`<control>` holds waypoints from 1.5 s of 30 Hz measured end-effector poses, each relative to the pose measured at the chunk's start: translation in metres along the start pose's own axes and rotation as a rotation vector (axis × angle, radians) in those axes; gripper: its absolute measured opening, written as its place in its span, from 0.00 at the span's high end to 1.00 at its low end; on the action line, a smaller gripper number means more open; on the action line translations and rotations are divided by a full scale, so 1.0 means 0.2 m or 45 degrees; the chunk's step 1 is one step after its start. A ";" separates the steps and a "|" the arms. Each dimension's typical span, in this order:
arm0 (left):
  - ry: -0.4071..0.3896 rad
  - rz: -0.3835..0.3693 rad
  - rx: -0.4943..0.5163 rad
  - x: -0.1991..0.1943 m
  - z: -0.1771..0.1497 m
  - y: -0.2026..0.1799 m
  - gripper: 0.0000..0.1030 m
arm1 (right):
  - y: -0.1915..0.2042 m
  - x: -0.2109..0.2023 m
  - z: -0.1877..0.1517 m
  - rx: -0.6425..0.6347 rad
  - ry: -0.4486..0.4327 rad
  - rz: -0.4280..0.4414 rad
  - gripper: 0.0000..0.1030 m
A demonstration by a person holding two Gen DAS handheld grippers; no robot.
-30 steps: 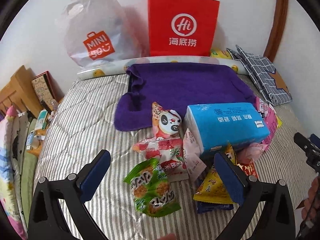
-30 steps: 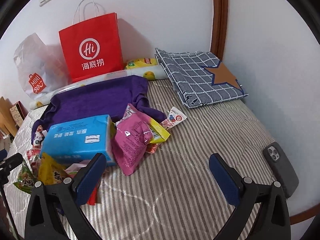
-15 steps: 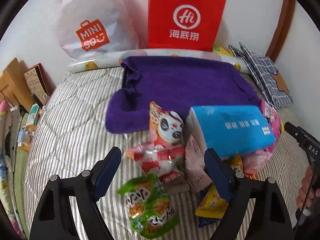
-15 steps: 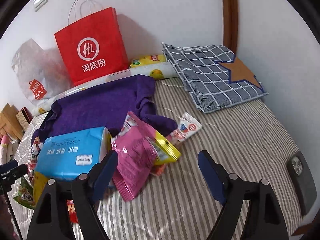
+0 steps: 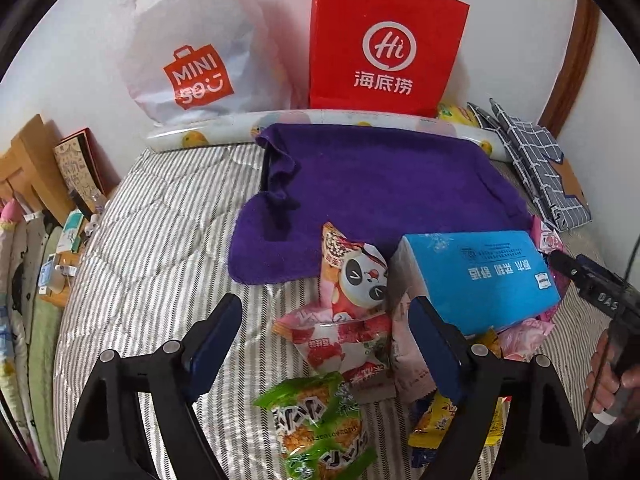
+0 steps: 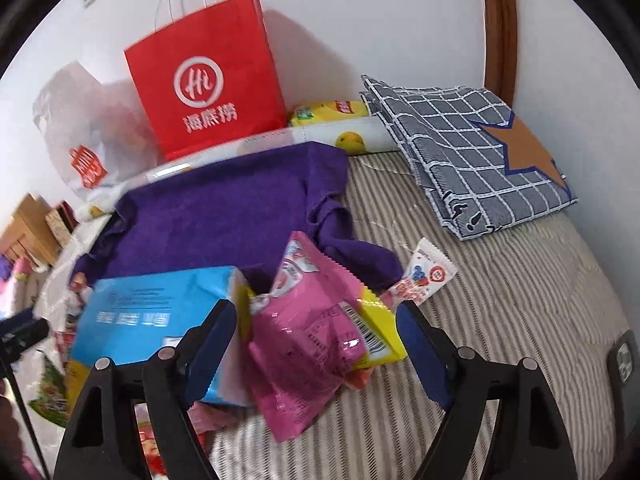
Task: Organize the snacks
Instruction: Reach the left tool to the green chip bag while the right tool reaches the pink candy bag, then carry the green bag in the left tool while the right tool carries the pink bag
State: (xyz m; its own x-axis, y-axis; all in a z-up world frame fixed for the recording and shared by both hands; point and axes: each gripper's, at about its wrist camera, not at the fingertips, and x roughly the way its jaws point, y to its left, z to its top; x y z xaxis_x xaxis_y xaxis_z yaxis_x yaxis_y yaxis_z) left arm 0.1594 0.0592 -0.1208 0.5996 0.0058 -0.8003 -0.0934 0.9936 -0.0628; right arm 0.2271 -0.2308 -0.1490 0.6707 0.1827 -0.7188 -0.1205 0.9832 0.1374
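Observation:
A heap of snack packets lies on a striped bed. In the left wrist view my left gripper [image 5: 326,336] is open around a pink-red strawberry packet [image 5: 340,344], with a panda packet [image 5: 356,272] behind it and a green packet [image 5: 316,420] below. A blue tissue pack [image 5: 476,276] lies to the right. In the right wrist view my right gripper [image 6: 316,336] is open, its jaws on either side of a pink packet [image 6: 308,344] that lies on a yellow packet [image 6: 380,328]. The blue pack [image 6: 156,308] touches the left finger.
A purple towel [image 5: 380,184] lies behind the heap. A red paper bag [image 5: 384,44] and a white Miniso bag [image 5: 192,52] stand at the wall. A folded grid-pattern cloth [image 6: 472,148] lies at the right, a phone [image 6: 624,360] near the bed's right edge.
Both grippers have moved forward and down toward the heap. Their jaws have narrowed and now straddle packets: the left around the strawberry packet, the right around the pink one.

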 end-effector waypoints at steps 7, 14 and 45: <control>0.005 0.015 -0.037 -0.01 0.00 0.08 0.17 | 0.00 0.07 -0.03 -0.013 0.037 0.006 0.21; 0.043 0.008 -0.051 0.00 -0.03 0.13 0.22 | 0.00 0.07 -0.02 -0.007 0.031 0.031 0.37; 0.133 -0.053 -0.061 -0.13 -0.28 0.00 0.51 | -0.02 -0.52 -0.26 0.053 -0.117 0.027 0.41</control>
State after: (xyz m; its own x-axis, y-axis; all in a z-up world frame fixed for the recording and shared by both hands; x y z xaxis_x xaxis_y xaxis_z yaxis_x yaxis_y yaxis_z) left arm 0.0997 0.0534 -0.1342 0.5177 -0.0496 -0.8541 -0.1093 0.9863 -0.1235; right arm 0.1195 -0.2540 -0.1105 0.7331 0.2001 -0.6500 -0.1062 0.9777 0.1812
